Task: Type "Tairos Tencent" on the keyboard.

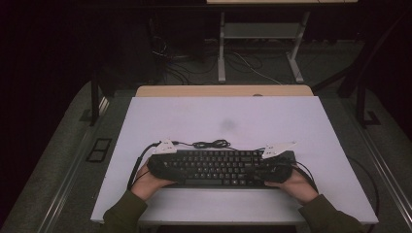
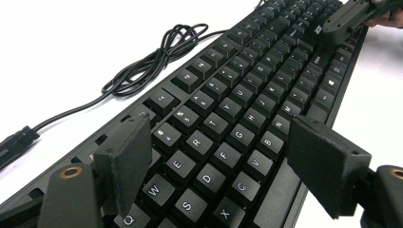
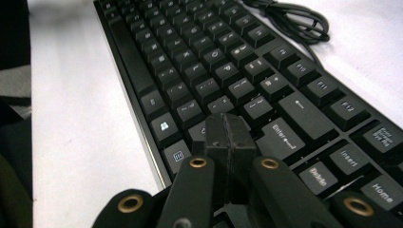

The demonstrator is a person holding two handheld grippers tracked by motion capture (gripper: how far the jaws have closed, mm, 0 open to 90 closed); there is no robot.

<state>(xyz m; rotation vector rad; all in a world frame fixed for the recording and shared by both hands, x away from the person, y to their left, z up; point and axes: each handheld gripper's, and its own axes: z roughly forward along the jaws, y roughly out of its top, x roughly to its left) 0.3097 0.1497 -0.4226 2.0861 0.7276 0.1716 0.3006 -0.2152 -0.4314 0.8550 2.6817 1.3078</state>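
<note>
Black keyboard [image 1: 218, 167] lies flat on white table [image 1: 233, 121], toward its 6 o'clock edge. Left claw [image 2: 214, 156] spread wide over the Q-to-V keys, pinching nothing. Right claw [image 3: 229, 135] pressed together, empty, tips above keys near Enter. Coiled cable [image 1: 211, 143] at keyboard's 12 o'clock.

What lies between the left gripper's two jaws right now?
In the left gripper view, the left gripper stands open astride the keyboard: the letter keys of its left end lie between the jaws, and whether the pads touch them cannot be told.
</note>
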